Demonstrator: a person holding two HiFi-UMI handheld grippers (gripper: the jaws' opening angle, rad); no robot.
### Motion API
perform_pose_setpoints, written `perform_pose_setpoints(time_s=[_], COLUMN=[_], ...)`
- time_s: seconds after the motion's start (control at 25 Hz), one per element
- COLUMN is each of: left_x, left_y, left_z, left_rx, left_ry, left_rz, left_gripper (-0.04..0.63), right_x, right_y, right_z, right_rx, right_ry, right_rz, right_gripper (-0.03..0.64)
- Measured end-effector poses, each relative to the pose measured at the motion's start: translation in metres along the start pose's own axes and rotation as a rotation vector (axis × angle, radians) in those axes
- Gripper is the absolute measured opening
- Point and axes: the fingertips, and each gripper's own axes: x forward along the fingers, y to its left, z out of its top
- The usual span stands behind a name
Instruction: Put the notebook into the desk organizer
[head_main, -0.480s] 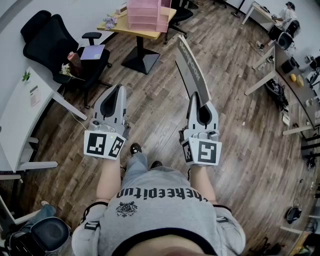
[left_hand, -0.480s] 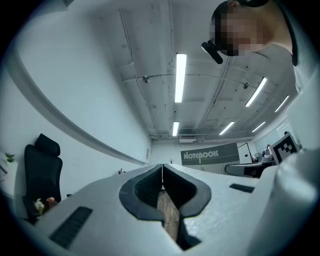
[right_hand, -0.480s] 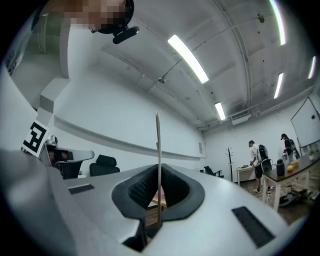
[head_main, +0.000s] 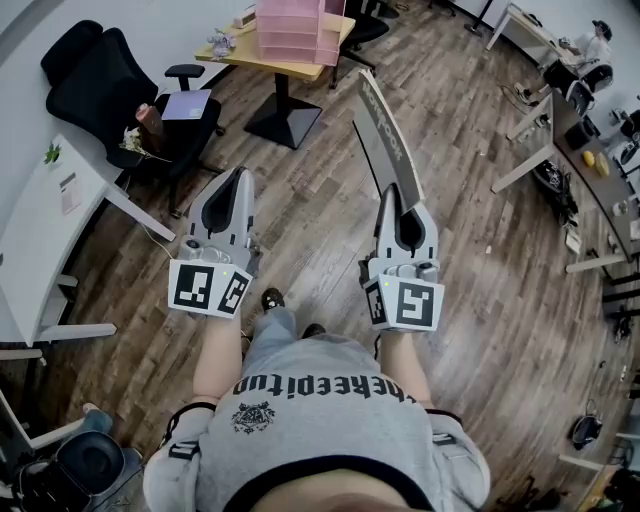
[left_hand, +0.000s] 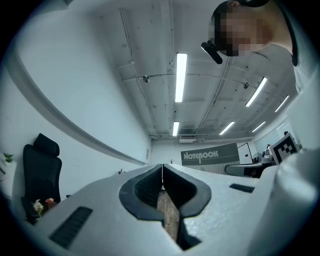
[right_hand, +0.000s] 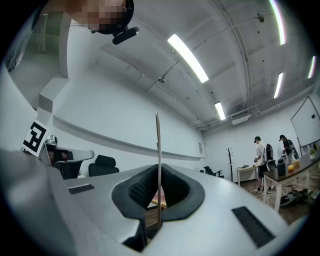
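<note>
My right gripper (head_main: 392, 192) pinches the thin grey notebook (head_main: 380, 135) by one edge; my left gripper (head_main: 240, 178) is pressed together, empty. Held by so little, the notebook may sag or slip before reaching the distant pink desk organizer (head_main: 295, 30).

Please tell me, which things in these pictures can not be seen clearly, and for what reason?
- Head view: the pink desk organizer is far and small, and the frame's upper edge cuts its top; what its trays hold cannot be told.
- Right gripper view: the notebook shows edge-on, as a thin line; its cover is unseen.
- Head view: the right gripper hides the notebook's lower end.
- Head view: the flat purple thing on the black chair is too small to name.
</note>
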Motion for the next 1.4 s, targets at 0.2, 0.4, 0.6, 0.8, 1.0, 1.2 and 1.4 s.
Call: perform_pose_setpoints(time_s=[0.2,0.4,0.6,0.8,1.0,1.2,1.4], left_x=[0.014,0.036,0.06,0.083,0.101,0.107,0.11], left_y=[0.019,0.042,0.074,0.11,0.144,0.176,0.199], left_z=[0.002,0.005,0.004,0.002,-0.001,-0.002,-0.008], left_rx=[0.005,0.009,0.007,0.007,0.011,0.018,0.01], left_ry=[-0.011,-0.025,-0.034,-0.04,-0.039,-0.042,-0.04], left_rz=[0.0,-0.015,-0.034,-0.052,-0.069,-0.082,-0.083], left_gripper=[0.008,0.008,0.008,0.008,0.008,0.008,0.008], right_x=[0.021,0.051,0.088,0.126,0.159,0.184,0.198], right_y=[0.004,0.01,0.022,0.035,0.047,0.066,0.084], right_z=[-0.001,-0.002,-0.008,-0.016,-0.026,-0.031,-0.038], right_rx=[0.004,-0.005,0.011,0.008,0.011,0.013,-0.004], right_ry=[-0.011,-0.02,-0.026,-0.028,-0.021,-0.031,-0.024], right_rz=[-0.003,-0.007,-0.012,-0.026,-0.06,-0.073,-0.06], right_gripper=[0.009,0.009,0.009,0.009,0.009,0.009,0.009])
